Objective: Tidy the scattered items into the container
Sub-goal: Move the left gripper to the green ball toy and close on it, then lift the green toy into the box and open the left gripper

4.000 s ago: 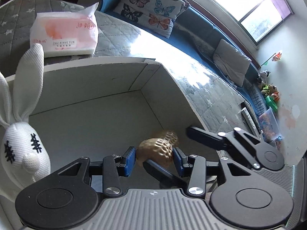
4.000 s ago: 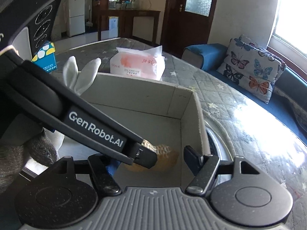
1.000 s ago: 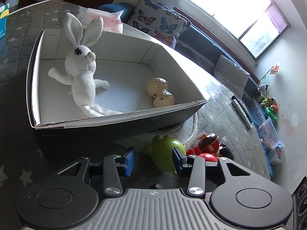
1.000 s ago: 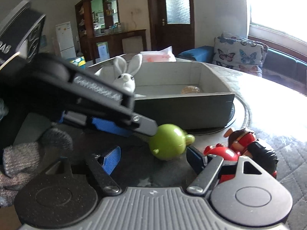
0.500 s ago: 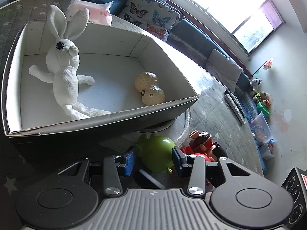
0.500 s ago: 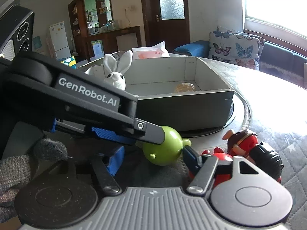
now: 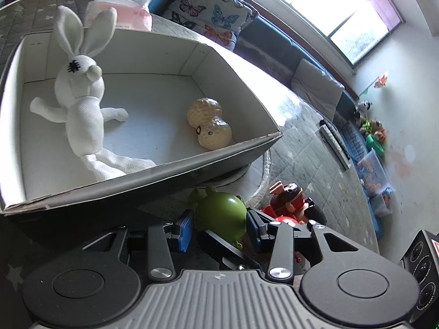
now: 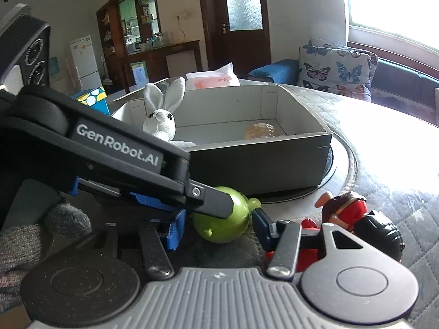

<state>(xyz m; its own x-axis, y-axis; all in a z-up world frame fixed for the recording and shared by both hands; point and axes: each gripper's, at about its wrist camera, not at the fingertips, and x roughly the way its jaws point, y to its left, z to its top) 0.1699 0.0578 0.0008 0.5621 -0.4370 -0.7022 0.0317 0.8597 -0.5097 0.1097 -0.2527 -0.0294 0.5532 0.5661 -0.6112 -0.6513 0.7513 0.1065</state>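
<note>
Quilted star-patterned cloth (image 8: pixel 384 181) is seen covering the round table, with a butterfly cushion (image 8: pixel 337 71) and a bright window behind. An open cardboard box (image 7: pixel 153 175) is set ahead of both pairs of fingers; inside it a white cloth rabbit (image 7: pixel 82 101) is laid toward the left and a peanut-shaped toy (image 7: pixel 210 127) toward the right. Just outside the box's near wall, a green round toy (image 7: pixel 222 213) is framed between the blue pads of the left gripper (image 7: pixel 219 226), which are set close against its sides, though firm contact cannot be told. The same green toy is also bracketed by the right gripper (image 8: pixel 216 229), whose jaws are closing with the toy between them; small gaps are still seen at both pads. Across the right gripper's view, one finger of the left gripper is laid over the toy's top. A red and black figure (image 8: pixel 354 219) is seen just right of the right-hand fingers, and a pink tissue pack (image 8: pixel 212 78) beyond the box.
</note>
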